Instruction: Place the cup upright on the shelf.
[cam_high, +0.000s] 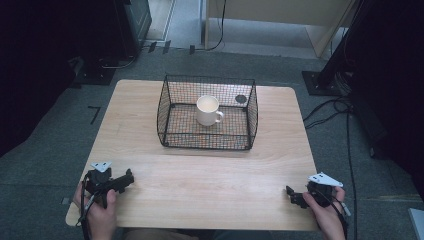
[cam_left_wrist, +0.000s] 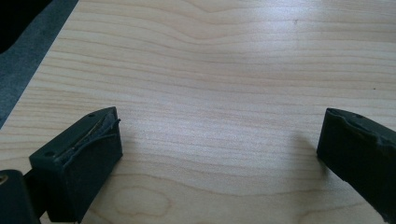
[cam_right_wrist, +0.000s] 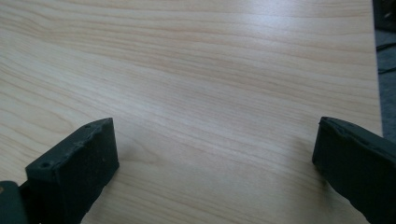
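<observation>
— while both claws sit idle, where is the mug (cam_high: 208, 110)?
— it stands upright inside the black wire basket (cam_high: 170, 92), on the basket's mesh floor, a bit left of the middle. it is white or cream, with its handle turned toward the near right. nothing touches it.
— and the basket?
— it stands on the far half of the wooden table (cam_high: 210, 175), roughly centred left to right. a small dark round thing (cam_high: 241, 99) shows at its far right corner; i cannot tell whether it lies in the basket or behind it.
— the left gripper (cam_high: 131, 178)?
— it is at the near left corner of the table, held in the person's left hand (cam_high: 100, 212), with its jaws aimed to the right, and well apart from the basket. in the left gripper view the two black jaws stand wide, with bare wood grain between them.
— and the right gripper (cam_high: 289, 192)?
— it is at the near right corner, in the right hand (cam_high: 327, 212), with its jaws aimed to the left. the right gripper view shows its jaws wide as well, nothing between them but table. a strip of grey floor (cam_right_wrist: 385, 70) shows past the table's edge.
— around the table?
— grey carpet, with cables (cam_high: 345, 125) trailing along the right side, and dark stands (cam_high: 320, 80) past the far corners.
</observation>
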